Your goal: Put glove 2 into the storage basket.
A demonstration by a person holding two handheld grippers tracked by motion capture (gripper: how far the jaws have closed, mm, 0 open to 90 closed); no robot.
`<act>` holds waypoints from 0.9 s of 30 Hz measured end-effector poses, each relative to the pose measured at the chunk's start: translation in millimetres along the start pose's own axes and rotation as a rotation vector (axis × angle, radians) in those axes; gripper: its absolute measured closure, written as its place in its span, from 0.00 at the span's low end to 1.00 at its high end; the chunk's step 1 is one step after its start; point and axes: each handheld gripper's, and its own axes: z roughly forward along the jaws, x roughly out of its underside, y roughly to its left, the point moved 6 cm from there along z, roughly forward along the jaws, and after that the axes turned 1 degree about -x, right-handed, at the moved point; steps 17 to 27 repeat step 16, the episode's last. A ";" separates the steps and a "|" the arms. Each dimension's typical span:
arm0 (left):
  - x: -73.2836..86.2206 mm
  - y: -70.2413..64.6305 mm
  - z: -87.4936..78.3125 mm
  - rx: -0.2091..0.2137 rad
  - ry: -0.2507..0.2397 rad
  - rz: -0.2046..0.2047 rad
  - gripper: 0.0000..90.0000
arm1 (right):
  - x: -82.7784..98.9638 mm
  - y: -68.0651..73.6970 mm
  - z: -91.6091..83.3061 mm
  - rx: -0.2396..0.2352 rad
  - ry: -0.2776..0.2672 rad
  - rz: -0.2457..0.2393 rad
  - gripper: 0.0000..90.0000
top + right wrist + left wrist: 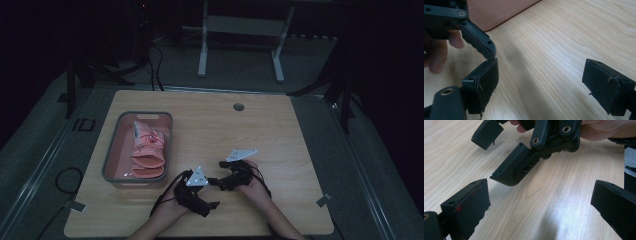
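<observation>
Left claw and right claw, wide open, empty.

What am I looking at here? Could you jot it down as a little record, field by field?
Setting: wooden table in a dim room
Left gripper: jaws open, nothing between them, low over the table
Right gripper: jaws open, nothing between them, facing the left one
Bin: grey bin at the table's left
Contents: pink cloth items lying in the bin
Hands: one on each gripper, near the front edge
</observation>
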 end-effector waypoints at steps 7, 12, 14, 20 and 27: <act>3.9 -2.0 5.0 -0.004 -0.009 0.040 0.02 | 8.1 -1.1 0.4 0.015 -0.003 -0.031 0.15; 5.6 -0.7 5.8 -0.009 -0.018 0.032 0.02 | 8.1 -1.0 0.4 0.023 -0.011 -0.051 0.15; 6.3 0.4 5.3 -0.011 -0.018 0.028 0.02 | 8.7 -1.2 0.8 0.028 -0.005 -0.055 0.15; 6.7 1.5 4.6 -0.015 -0.020 0.023 0.02 | 8.8 -1.7 1.0 0.031 -0.003 -0.055 0.15; 6.7 1.5 4.6 -0.015 -0.020 0.023 0.02 | 8.8 -1.7 1.0 0.031 -0.003 -0.055 0.15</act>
